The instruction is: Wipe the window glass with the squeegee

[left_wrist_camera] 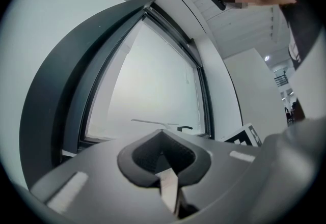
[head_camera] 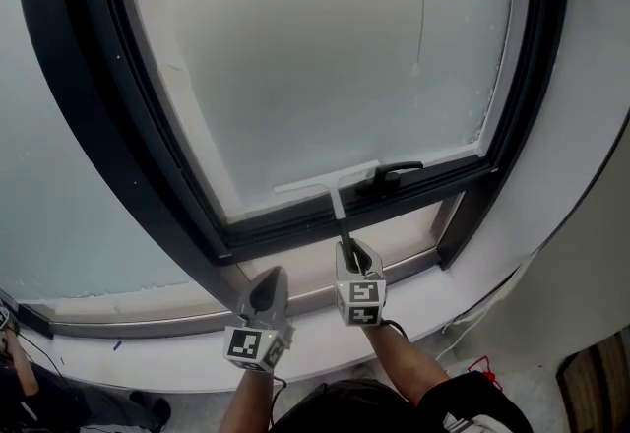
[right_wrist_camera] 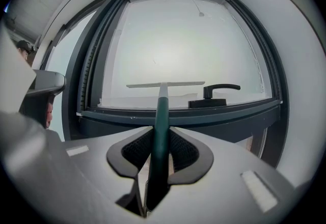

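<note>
my right tongs [right_wrist_camera: 158,159] are clamped narrow on the dark stem of the squeegee [right_wrist_camera: 162,96], which runs straight out between them. its pale blade lies crosswise low on the window glass [head_camera: 325,57], just left of the black window handle [head_camera: 394,171] and a little above it. whether the rubber is actually pressed against the pane i cannot tell.

my left tongs [left_wrist_camera: 163,164] are closed with nothing in them. they hang below and to the left of the window handle, down by the sill, doing no work.

the risks as i judge them:
- the blade's near end sits close to the window handle, so any drift to that side could knock it, twist the stem in the tongs and tilt the blade.
- the lower frame [head_camera: 325,224] is just beneath the window handle, so a downward pull has very little travel before the blade runs into it.
- i hold only the tail of the stem, so uneven pressure could lift one end of the blade and leave streaks.
</note>
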`<action>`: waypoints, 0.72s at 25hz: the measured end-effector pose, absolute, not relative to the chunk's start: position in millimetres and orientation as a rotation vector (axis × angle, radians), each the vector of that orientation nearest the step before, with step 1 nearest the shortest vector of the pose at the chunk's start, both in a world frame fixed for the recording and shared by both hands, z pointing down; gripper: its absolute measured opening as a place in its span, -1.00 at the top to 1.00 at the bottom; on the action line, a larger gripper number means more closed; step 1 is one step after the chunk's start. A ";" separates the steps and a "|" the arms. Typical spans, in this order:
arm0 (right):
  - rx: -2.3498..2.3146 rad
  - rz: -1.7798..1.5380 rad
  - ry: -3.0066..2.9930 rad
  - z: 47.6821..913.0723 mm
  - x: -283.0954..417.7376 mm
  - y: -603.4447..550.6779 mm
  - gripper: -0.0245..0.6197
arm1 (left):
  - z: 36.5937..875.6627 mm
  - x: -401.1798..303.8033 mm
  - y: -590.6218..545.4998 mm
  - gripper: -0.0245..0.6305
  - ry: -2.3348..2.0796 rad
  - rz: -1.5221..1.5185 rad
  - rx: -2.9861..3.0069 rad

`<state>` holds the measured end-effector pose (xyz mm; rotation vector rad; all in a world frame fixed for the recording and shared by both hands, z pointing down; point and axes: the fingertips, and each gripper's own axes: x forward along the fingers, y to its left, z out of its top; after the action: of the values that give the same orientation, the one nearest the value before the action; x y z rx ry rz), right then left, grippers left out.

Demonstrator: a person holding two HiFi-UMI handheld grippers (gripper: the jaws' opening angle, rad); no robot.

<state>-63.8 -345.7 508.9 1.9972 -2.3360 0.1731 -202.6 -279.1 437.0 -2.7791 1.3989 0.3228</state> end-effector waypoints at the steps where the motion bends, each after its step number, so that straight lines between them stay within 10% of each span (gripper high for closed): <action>1: 2.002 0.157 -2.335 507.1 -63.0 -343.5 0.63 | 437.1 -203.6 -278.0 0.93 1.396 0.326 -2.781; 18: 2.258 -0.325 -2.522 304.5 -3.7 -347.9 0.63 | 416.3 -180.3 -266.7 0.93 1.327 0.422 -2.755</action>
<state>-3.7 -347.9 304.5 2.2581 -2.5218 -0.3253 -180.3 -266.7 416.3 -2.7549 1.3265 0.4223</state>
